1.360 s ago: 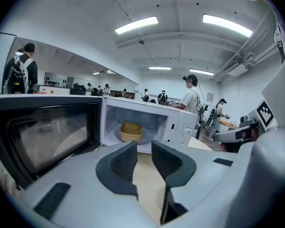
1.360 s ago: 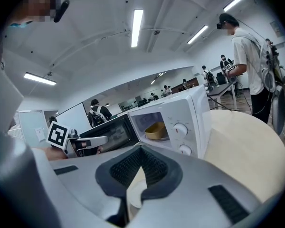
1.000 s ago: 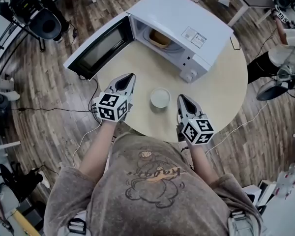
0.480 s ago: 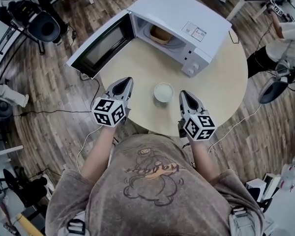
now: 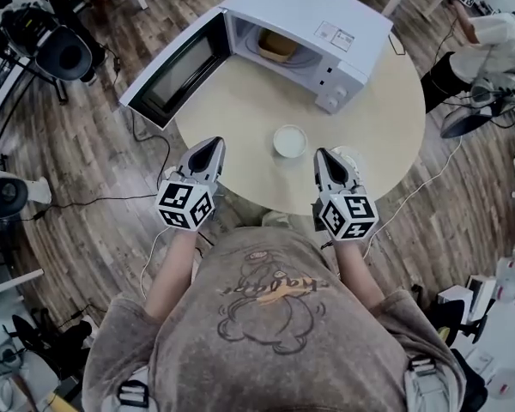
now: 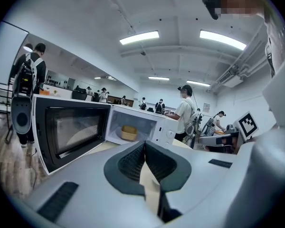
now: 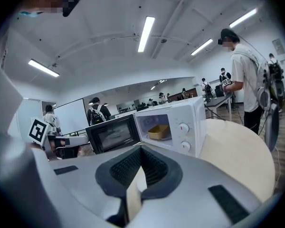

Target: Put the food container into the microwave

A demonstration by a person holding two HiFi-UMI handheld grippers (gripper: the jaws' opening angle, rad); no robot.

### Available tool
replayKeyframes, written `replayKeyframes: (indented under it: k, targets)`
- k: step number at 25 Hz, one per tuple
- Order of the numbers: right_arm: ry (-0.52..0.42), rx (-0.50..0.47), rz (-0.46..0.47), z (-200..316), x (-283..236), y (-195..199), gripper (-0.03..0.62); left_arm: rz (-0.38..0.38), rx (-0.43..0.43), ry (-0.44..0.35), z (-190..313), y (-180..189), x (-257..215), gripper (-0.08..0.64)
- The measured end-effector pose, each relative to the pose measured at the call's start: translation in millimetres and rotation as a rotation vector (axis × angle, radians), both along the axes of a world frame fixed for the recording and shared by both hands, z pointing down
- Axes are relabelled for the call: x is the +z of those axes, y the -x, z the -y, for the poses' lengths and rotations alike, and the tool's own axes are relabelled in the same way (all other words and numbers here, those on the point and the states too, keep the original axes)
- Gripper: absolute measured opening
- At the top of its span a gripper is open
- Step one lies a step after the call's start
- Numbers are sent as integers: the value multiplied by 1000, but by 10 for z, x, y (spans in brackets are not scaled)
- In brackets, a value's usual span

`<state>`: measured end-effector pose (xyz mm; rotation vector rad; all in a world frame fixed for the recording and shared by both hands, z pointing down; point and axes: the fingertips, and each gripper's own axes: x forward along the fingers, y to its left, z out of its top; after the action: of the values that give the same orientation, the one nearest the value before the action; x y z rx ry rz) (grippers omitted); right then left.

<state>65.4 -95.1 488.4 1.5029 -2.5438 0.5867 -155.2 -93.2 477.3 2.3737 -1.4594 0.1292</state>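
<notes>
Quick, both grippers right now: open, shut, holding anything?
Left gripper: shut, holding nothing.
Right gripper: shut, holding nothing.

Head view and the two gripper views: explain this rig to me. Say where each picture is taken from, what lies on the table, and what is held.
There is no robot here. A person holds a tool in each hand: the left gripper and the right gripper. The marker cubes are part of them. The head view looks down from a camera on the person's head. Each gripper view looks along that tool's own fingers. On the round table stands a white microwave with its door open and a tan food container inside. A small round white dish sits nearer the person. Both pairs of fingers are closed, and nothing is held.
</notes>
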Motion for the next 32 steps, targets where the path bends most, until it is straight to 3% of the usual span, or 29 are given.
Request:
replayKeyframes:
  k: [9,18,32]
  targets:
    - [-92,86,-69,-304,-80,-229,2,-53,5,-50,-260,39,10,32]
    - [-91,100,-56,-472,-56,-154,2,-13,9,-65,-344,76,0,32]
    - [-83,88,-67,-489,-72,-83,1,-34,13,-61,-307,26,-16,32]
